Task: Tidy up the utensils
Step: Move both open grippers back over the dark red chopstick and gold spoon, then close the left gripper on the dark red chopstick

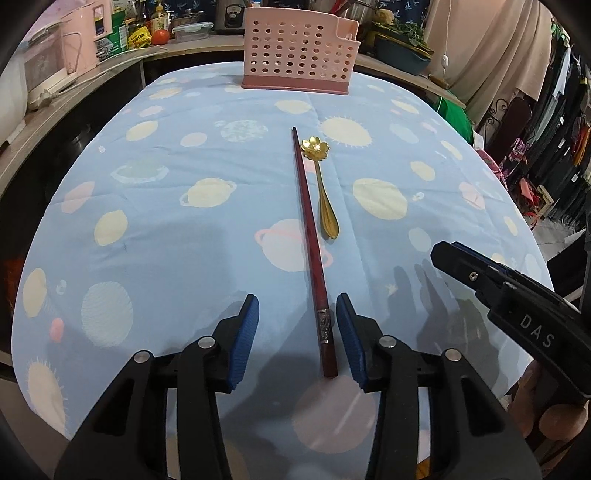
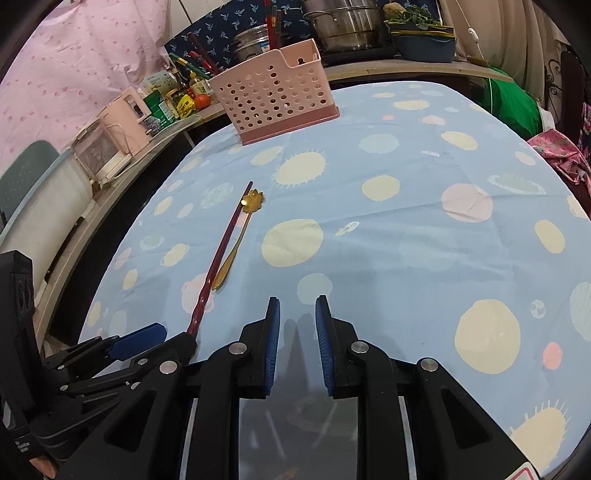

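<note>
A dark red chopstick (image 1: 310,243) lies lengthwise on the blue planet-print tablecloth (image 1: 166,229). A gold flower-bowl spoon (image 1: 322,184) lies just to its right. A pink perforated utensil basket (image 1: 299,48) stands at the table's far edge. My left gripper (image 1: 297,314) is open, its pads either side of the chopstick's near end, which sits close to the right pad. My right gripper (image 2: 297,314) is open and empty, low over the cloth to the right of the chopstick (image 2: 221,254) and spoon (image 2: 240,232). The basket (image 2: 277,92) shows far off.
A cluttered counter (image 1: 122,40) with bottles, a tomato and pink appliances runs behind and to the left of the table. Steel pots (image 2: 343,26) and a blue basin (image 2: 424,40) stand behind the basket. Clothes hang at the right (image 1: 554,122).
</note>
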The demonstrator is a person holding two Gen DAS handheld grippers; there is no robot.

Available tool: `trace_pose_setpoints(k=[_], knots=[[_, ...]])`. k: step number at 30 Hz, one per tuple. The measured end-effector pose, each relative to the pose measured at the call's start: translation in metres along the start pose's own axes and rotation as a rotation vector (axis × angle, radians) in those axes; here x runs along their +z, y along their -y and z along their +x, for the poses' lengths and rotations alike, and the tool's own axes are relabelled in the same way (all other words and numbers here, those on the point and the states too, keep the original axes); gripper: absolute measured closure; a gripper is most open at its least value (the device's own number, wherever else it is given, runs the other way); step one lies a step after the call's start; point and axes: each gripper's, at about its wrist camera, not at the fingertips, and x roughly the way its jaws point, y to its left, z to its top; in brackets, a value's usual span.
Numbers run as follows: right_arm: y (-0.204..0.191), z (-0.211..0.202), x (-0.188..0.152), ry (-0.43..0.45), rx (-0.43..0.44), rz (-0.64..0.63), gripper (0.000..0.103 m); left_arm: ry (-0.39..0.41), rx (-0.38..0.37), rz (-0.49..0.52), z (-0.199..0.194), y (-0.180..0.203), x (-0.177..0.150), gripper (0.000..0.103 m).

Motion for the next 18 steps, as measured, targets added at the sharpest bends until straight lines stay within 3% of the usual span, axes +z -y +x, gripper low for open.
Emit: trace_pose_setpoints(k=[2, 6, 18], knots=[[-0.002, 0.001, -0.001, -0.003, 0.003, -0.002, 0.083, 0.002, -0.002, -0.005, -0.001, -0.002, -0.001, 0.072], [-0.006, 0.007, -0.001, -0.013, 0.010, -0.010, 0.083, 0.006, 0.003, 0.002, -0.001, -0.002, -0.003, 0.096], [-0.032, 0.029, 0.006, -0.027, 0.041, -0.057, 0.083, 0.019, 0.014, -0.050, 0.001, -0.024, 0.003, 0.096]])
